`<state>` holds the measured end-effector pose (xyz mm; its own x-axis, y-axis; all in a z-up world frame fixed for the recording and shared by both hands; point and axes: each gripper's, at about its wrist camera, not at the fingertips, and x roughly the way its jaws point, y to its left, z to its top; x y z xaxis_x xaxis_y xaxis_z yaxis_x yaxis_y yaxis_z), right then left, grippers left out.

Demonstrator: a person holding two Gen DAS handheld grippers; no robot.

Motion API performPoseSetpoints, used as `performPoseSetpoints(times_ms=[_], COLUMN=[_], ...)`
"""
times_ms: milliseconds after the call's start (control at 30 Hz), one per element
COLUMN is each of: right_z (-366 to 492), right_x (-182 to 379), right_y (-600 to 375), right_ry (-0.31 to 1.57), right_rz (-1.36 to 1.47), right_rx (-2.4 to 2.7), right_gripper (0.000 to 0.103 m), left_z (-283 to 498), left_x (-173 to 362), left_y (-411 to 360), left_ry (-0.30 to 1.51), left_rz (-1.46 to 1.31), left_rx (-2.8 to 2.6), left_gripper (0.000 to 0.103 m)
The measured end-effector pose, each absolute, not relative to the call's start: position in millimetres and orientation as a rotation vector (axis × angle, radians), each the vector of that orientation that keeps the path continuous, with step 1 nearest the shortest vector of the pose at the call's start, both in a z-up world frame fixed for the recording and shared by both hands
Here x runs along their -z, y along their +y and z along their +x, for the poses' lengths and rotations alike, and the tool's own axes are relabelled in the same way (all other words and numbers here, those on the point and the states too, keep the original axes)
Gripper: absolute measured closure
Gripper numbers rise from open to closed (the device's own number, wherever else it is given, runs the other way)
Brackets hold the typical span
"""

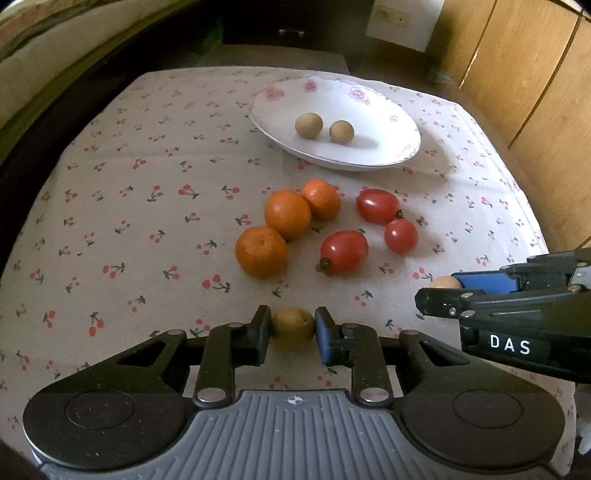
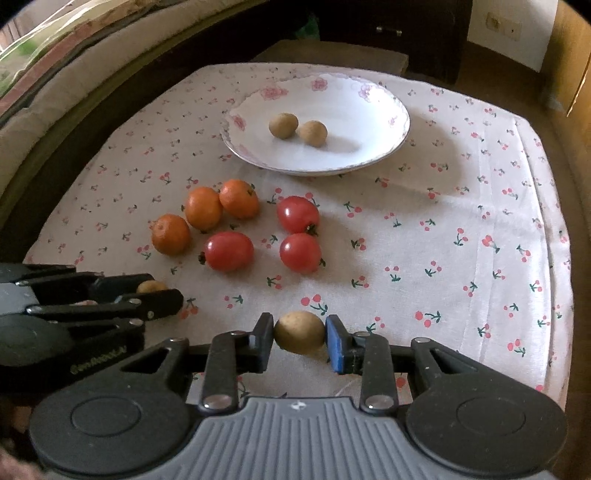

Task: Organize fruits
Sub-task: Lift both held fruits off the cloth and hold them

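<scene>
My left gripper [image 1: 292,330] is shut on a small brown longan [image 1: 293,326] near the table's front. My right gripper [image 2: 300,332] is shut on another brown longan [image 2: 300,331]; it shows at the right of the left wrist view [image 1: 443,291]. A white flowered plate [image 1: 376,110] at the back holds two longans [image 1: 308,125] [image 1: 341,131]. Three oranges [image 1: 287,214] and three red tomatoes [image 1: 343,252] lie in a cluster in front of the plate. The plate [image 2: 369,107], oranges [image 2: 202,207] and tomatoes [image 2: 300,252] also show in the right wrist view.
The table wears a cherry-print cloth [image 1: 129,206]. A bed or sofa edge [image 1: 44,74] runs along the left and wooden cabinets [image 1: 524,74] stand at the right. A dark piece of furniture [image 2: 388,33] stands behind the table.
</scene>
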<state>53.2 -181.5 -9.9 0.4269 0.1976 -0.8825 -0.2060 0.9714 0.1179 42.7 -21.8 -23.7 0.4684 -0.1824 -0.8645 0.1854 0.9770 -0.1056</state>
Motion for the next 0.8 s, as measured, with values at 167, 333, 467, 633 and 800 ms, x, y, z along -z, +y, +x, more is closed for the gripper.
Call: performPoseSetpoints(times_ms=[167,333,467,633,800], right_z=[47.8,44.3,44.0,40.2,36.5], right_x=[7.8,1.5,-5.8,-14.9,-29.4], right_y=[-183.0,-183.3,-182.8,-184.7,-188.2], right_ry=[1.098,1.081,1.062,1.038,1.002], right_rz=[-0.006,0.000,0.006,0.016,0.037], right_rx=[-0.247,-0.250,-0.252,-0.261,-0.266], right_gripper=[0.071,0.071,0.071,0.071,0.071], left_z=[39.7,36.4,34.0,30.1,25.2], left_x=[19.2,11.5,3.6,-5.7,-13.5], left_y=[-21.9,-26.7,-31.2,-31.2,-27.4], left_ry=[1.050,1.035,1.026,1.010,1.004], left_rz=[-0.010,-0.009,-0.010,0.016,0.029], left_rx=[0.227,0.233,0.237,0.215,0.186], left_gripper=[0.070,0.070,0.070,0.070,0.070])
